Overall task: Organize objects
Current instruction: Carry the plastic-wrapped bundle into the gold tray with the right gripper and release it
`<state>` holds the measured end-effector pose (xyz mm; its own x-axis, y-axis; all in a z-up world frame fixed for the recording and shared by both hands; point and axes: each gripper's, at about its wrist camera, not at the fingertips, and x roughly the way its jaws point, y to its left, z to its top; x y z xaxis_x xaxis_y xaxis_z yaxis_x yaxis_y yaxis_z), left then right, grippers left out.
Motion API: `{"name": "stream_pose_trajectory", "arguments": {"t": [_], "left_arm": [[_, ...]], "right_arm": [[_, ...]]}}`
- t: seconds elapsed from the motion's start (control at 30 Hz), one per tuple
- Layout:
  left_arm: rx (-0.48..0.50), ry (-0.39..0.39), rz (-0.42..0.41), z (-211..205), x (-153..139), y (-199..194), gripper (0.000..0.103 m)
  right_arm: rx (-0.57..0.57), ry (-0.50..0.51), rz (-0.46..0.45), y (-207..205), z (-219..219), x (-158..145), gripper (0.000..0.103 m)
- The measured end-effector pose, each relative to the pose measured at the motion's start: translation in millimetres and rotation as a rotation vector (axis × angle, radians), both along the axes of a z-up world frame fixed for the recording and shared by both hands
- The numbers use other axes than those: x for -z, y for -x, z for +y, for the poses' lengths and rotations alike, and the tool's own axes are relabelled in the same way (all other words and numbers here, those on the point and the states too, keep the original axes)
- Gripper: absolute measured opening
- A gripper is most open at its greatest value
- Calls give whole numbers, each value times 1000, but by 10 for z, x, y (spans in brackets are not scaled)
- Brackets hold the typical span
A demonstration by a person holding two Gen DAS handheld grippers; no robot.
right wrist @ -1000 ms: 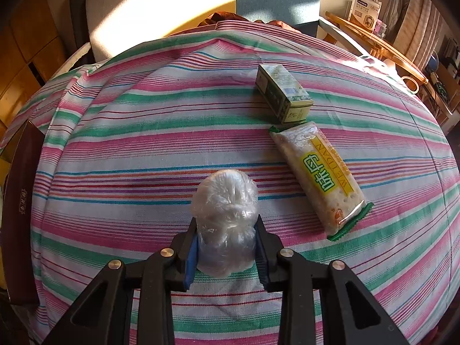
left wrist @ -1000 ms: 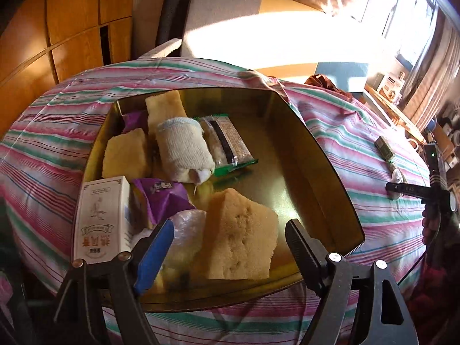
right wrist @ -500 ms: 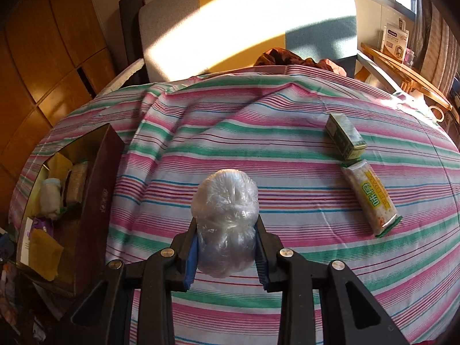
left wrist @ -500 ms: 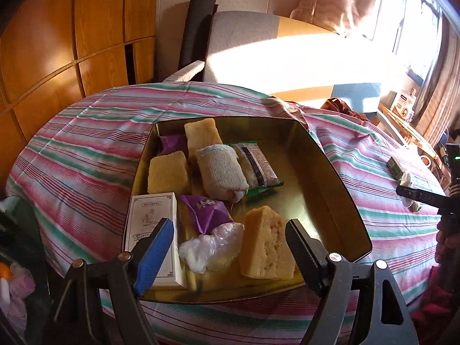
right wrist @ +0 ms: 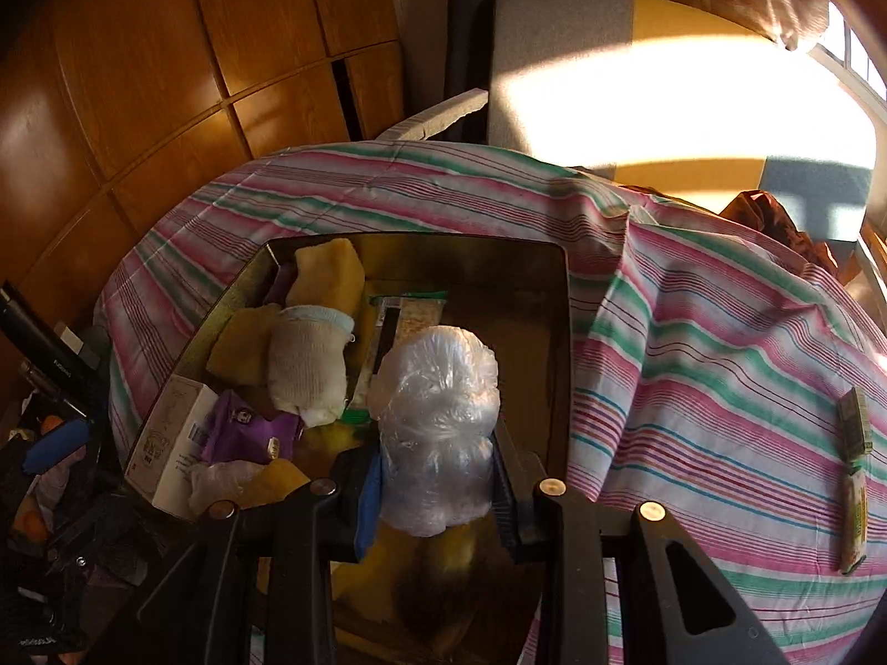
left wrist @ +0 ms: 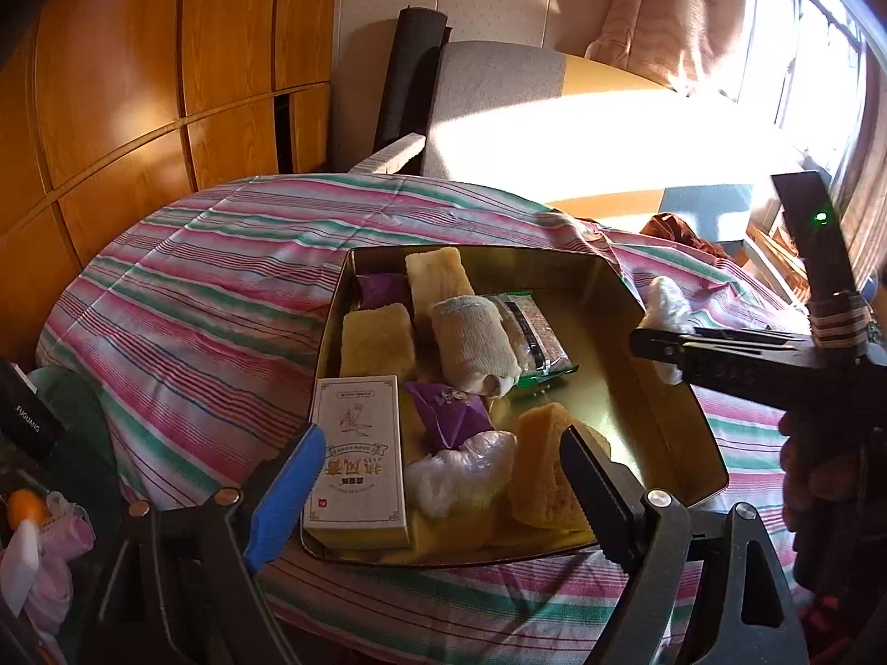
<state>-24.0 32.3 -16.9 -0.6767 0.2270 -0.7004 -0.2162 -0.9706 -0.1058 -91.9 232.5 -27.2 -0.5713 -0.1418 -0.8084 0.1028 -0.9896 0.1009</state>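
A gold metal tin (left wrist: 673, 388) lies on the striped tablecloth and holds yellow sponges, a rolled sock (left wrist: 474, 344), a white box (left wrist: 357, 451), purple packets and a clear plastic bundle (left wrist: 460, 468). My right gripper (right wrist: 438, 479) is shut on a clear plastic bag ball (right wrist: 435, 426) and holds it above the tin's right half (right wrist: 557, 343). It also shows in the left wrist view (left wrist: 665, 341) over the tin's right rim. My left gripper (left wrist: 443, 476) is open and empty at the tin's near edge.
A green box (right wrist: 856, 421) and a cracker packet (right wrist: 854, 521) lie on the cloth (right wrist: 693, 377) far right. A grey and yellow chair (left wrist: 554, 105) stands behind the table. Wooden cabinets (left wrist: 138, 83) fill the left. Clutter sits at lower left (left wrist: 33, 532).
My right gripper has swung left with the bag ball, from over the bare cloth to above the tin. My left gripper has pulled back and up from the tin, still open.
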Motion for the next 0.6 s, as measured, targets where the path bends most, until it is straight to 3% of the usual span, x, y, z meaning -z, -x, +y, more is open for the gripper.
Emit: {"name": "stream_pose_trajectory", "arguments": {"t": [0.23,0.33,0.47,0.6], "left_arm": [[-14,-12,-11,-80,40,12,88],[-22,-17,-19,-107,58,21,88],[-36,-11,-15,-135,63,23,91],[-41,-12,-14,-143,56,18,91]], "right_arm": [[-52,-59,-116,224,-331,396,34],[-64,-33,-164,246,-370,511,36],[-68,7,-153,194,-348,490,46],[-52,35,-108,107,-263,346,46]]}}
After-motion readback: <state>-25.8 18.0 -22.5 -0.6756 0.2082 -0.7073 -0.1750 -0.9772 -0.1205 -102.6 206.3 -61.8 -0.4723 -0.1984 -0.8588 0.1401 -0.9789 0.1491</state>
